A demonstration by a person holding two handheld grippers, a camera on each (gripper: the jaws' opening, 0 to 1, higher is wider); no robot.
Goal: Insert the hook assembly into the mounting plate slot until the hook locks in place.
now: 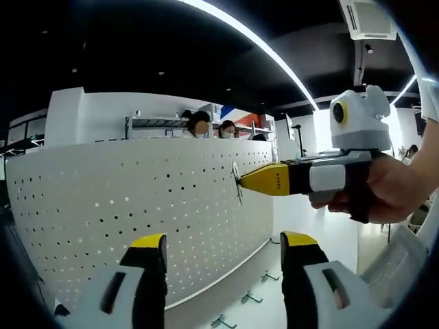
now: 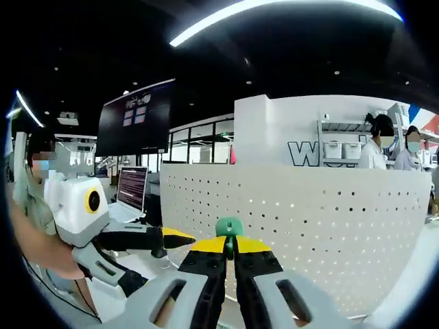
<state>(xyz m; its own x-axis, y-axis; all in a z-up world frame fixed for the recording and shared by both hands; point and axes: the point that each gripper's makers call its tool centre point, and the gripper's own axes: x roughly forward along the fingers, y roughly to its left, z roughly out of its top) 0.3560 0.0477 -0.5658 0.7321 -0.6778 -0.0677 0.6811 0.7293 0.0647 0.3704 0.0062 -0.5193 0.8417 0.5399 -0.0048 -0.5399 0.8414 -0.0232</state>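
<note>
Left gripper view: the left tongs (image 1: pixel 223 255) rise from the bottom edge with their yellow-tipped jaws wide apart, holding nothing and touching nothing. Beyond them stands the white perforated mounting plate (image 1: pixel 137 199), upright and curving across the view. Several loose metal hooks (image 1: pixel 250 298) lie on the white counter (image 1: pixel 274 301) at the foot of the plate. The right tongs (image 1: pixel 240 181) enter from the right, gripped by a person's hand (image 1: pixel 384 188), and their yellow tips are pressed against the plate face. A thin metal hook assembly (image 1: pixel 236 179) sits at those tips, against the perforations; whether it is seated in a slot cannot be told.

Right gripper view: the right tongs (image 2: pixel 228 245) have their jaws drawn together on a small green part (image 2: pixel 229 227) at the tips, directly in front of the mounting plate (image 2: pixel 309 219). The left tongs (image 2: pixel 180 236) lie to the left, pointing toward the plate. A laptop (image 2: pixel 130 192) stands open behind, below a dark wall screen (image 2: pixel 135 116). Two people (image 2: pixel 391 144) stand beyond the plate near a shelf rack (image 2: pixel 339 147).
</note>
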